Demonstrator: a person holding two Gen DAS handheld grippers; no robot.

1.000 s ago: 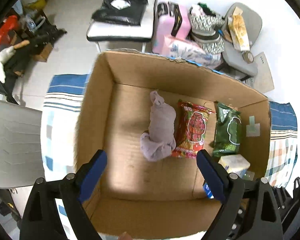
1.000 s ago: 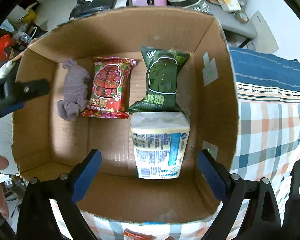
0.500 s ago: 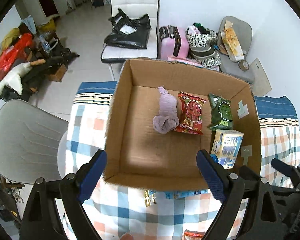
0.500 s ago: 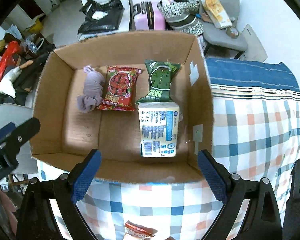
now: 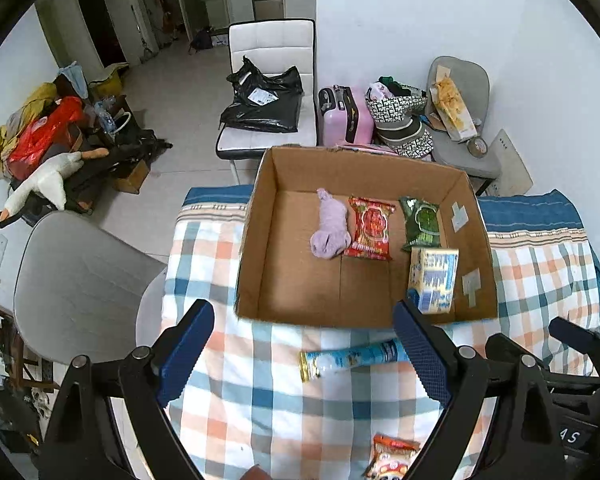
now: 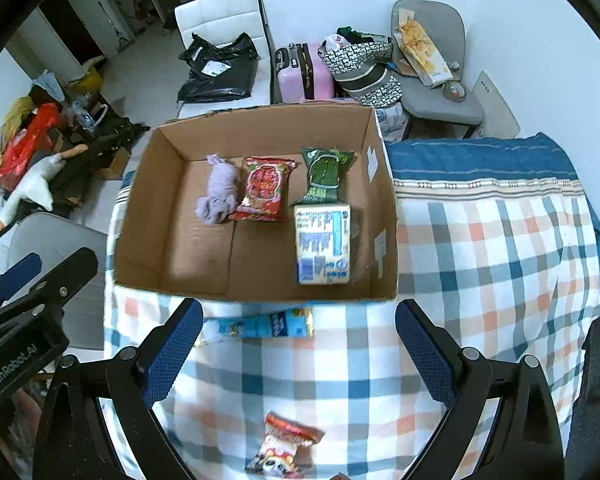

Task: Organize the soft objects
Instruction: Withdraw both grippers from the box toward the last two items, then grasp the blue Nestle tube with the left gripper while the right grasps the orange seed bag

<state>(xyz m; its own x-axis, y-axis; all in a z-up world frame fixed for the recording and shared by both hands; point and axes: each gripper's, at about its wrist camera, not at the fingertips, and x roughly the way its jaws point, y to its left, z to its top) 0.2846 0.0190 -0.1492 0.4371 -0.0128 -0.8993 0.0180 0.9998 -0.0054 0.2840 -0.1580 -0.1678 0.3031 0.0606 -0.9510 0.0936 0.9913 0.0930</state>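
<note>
Checked cloth (image 5: pixel 260 412) covers the table across the lower half of both views, with a cardboard box (image 5: pixel 256 240) standing on it at mid-frame. We hold the left gripper (image 5: pixel 300 354) and the right gripper (image 6: pixel 298 348) above the near edge of the table, both spread wide with nothing between the fingers.

Four soft things already lie in the box: a lilac sock bundle (image 6: pixel 218 194), a red snack pack (image 6: pixel 265 190), a green snack pack (image 6: pixel 325 176) and a tissue pack (image 6: pixel 323 244) at the right. Two remain on the cloth, so we judge that we are between placements, about to fetch the next one.

The blue tube pack (image 6: pixel 260 326) lies just outside the box's near wall, its long axis running left to right across the frame, its gold-crimped end toward the right in the right wrist view. We would lower one gripper and close across its short width. The small red pack (image 6: pixel 286 450) sits at the bottom edge.
</note>
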